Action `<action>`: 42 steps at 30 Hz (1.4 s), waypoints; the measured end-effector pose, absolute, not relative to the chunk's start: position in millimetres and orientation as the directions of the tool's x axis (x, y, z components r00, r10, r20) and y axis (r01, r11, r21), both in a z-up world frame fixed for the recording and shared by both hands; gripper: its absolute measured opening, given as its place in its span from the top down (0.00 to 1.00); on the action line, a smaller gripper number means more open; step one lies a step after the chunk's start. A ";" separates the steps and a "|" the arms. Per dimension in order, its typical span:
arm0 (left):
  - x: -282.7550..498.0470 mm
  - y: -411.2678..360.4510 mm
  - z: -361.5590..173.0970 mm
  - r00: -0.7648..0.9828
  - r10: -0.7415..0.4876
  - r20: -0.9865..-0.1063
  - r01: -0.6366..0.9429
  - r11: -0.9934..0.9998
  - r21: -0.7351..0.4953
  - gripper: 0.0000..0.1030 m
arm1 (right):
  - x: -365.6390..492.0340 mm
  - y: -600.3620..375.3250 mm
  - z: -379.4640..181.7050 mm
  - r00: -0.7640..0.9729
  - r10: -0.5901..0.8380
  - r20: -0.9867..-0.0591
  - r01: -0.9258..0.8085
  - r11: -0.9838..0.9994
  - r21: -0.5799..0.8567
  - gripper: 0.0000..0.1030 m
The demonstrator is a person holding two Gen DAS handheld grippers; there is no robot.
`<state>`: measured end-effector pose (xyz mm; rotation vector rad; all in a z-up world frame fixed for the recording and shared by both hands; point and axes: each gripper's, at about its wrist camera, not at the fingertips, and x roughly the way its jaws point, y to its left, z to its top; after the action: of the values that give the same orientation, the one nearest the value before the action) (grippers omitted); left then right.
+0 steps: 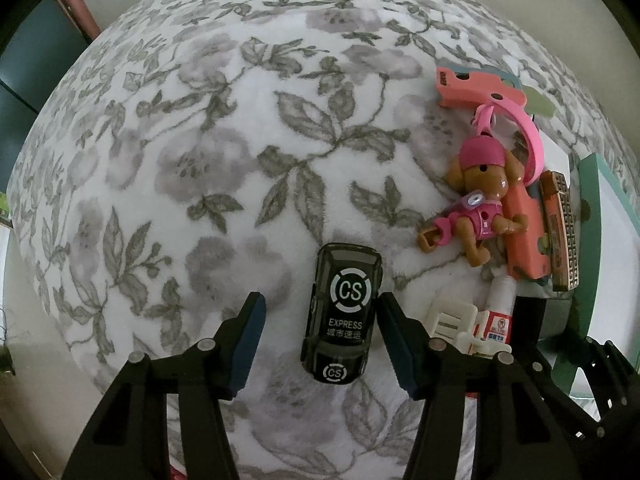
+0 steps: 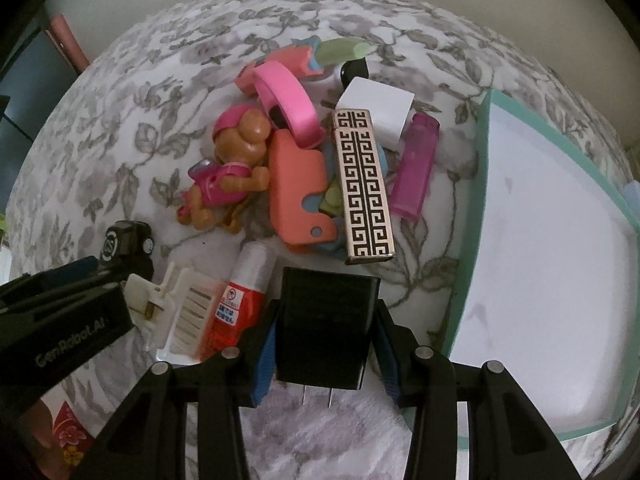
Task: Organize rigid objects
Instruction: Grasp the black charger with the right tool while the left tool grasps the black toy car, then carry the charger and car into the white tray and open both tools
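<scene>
Right gripper (image 2: 326, 336), bottom centre of frame: blue-padded jaws closed on a black rectangular plug adapter (image 2: 326, 326), its two metal prongs pointing toward the camera, over a grey floral-print fleece cloth (image 2: 132, 132). Mid-frame heap: brown plastic puppy figure in pink cap (image 2: 236, 160), pink plastic ring band (image 2: 290, 102), salmon foam puzzle piece (image 2: 298, 192), gold-and-black key-pattern lighter (image 2: 362, 184), translucent purple lighter (image 2: 414, 164), white cube (image 2: 380, 110). Teal-rimmed white tray (image 2: 480, 184) fills right side; left gripper's black body (image 2: 60, 320) enters lower left, beside a red-and-white glue tube (image 2: 240, 300).
</scene>
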<state>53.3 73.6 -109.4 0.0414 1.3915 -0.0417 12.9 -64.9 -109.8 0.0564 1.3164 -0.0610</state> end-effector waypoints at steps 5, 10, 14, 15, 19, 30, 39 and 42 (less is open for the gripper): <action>50.5 70.9 -112.2 0.173 -0.041 -0.984 0.070 0.997 -0.030 0.63 | 3.7 -64.3 -109.7 0.255 -0.019 -0.967 0.071 0.997 -0.001 0.56; 48.6 67.0 -111.4 0.178 -0.041 -0.983 0.081 0.996 -0.027 0.64 | 7.6 -71.9 -110.0 0.253 0.025 -0.967 0.091 0.995 0.050 0.58; 48.2 66.1 -105.8 0.190 -0.041 -0.981 0.085 0.996 -0.026 0.65 | 7.8 -73.8 -107.4 0.249 0.058 -0.967 0.083 0.993 0.081 0.58; 46.2 65.7 -103.9 0.196 -0.041 -0.980 0.086 0.996 -0.025 0.65 | 7.4 -73.8 -106.5 0.246 0.063 -0.967 0.083 0.993 0.086 0.58; 46.3 69.9 -91.4 0.219 -0.035 -0.975 0.072 0.997 -0.020 0.65 | 3.7 -78.4 -96.6 0.254 0.095 -0.962 0.103 0.987 0.124 0.58; 48.2 46.5 -24.8 0.338 -0.052 -0.940 0.091 0.996 -0.022 0.65 | -5.6 -112.0 -49.0 0.408 0.040 -0.912 0.206 0.969 0.135 0.58; 56.3 -21.1 -15.9 0.315 -0.086 -0.945 0.195 0.980 -0.024 0.65 | -8.3 -168.7 -44.3 0.390 -0.120 -0.913 0.372 0.927 0.037 0.58; 54.9 -50.1 -16.4 0.298 -0.092 -0.950 0.244 0.970 -0.017 0.65 | -8.3 -193.8 -46.3 0.381 -0.151 -0.912 0.427 0.904 0.029 0.58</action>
<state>54.9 -50.1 -16.4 0.1396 1.2491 -0.2240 -8.3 -193.8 -46.3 0.2787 1.1234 -0.3747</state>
